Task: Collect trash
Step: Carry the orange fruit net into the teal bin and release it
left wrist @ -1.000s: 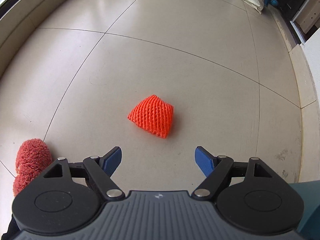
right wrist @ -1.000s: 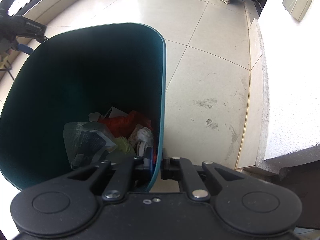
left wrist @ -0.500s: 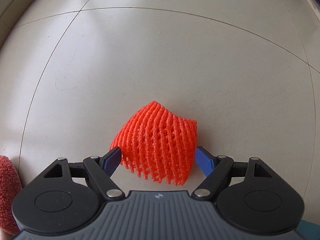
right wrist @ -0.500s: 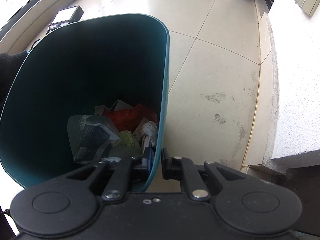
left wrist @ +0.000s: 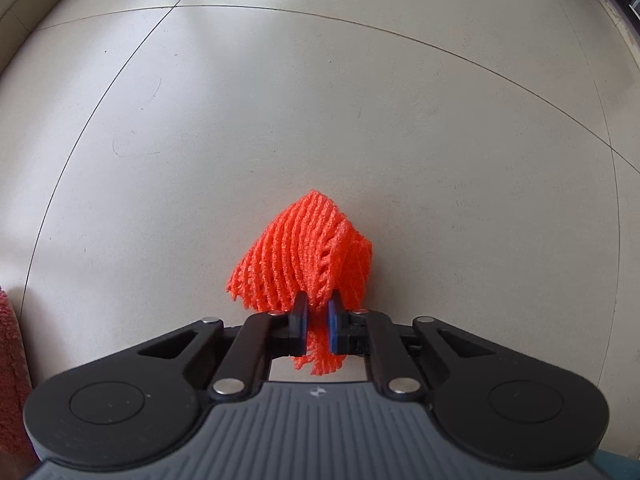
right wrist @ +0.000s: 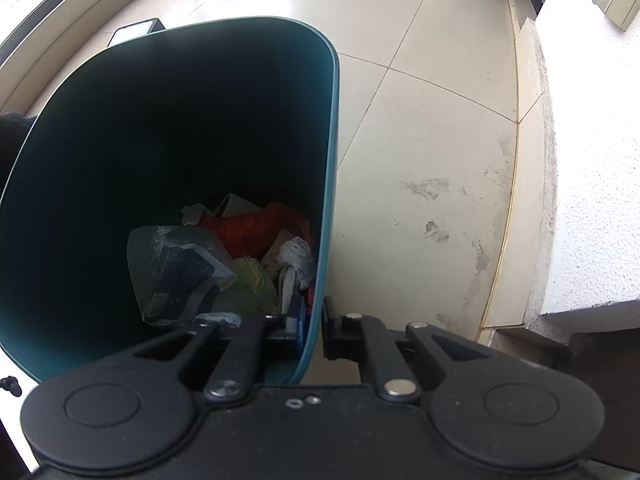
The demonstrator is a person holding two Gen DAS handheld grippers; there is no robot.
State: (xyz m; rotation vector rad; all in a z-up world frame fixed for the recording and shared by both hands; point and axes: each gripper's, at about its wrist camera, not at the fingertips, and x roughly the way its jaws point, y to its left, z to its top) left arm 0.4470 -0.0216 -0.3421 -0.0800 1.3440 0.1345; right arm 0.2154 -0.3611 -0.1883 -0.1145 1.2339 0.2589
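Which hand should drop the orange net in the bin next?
Left: the left gripper is closing on the orange net. The right gripper is busy gripping the bin rim.

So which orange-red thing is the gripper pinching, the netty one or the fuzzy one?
The netty one. The left gripper is closing on the orange foam net at its near end. The fuzzy red thing sits untouched at the picture's left edge.

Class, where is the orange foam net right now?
In the left wrist view, the orange foam net lies low and centre on the tiled floor, with the left gripper closing its fingers on its near end.
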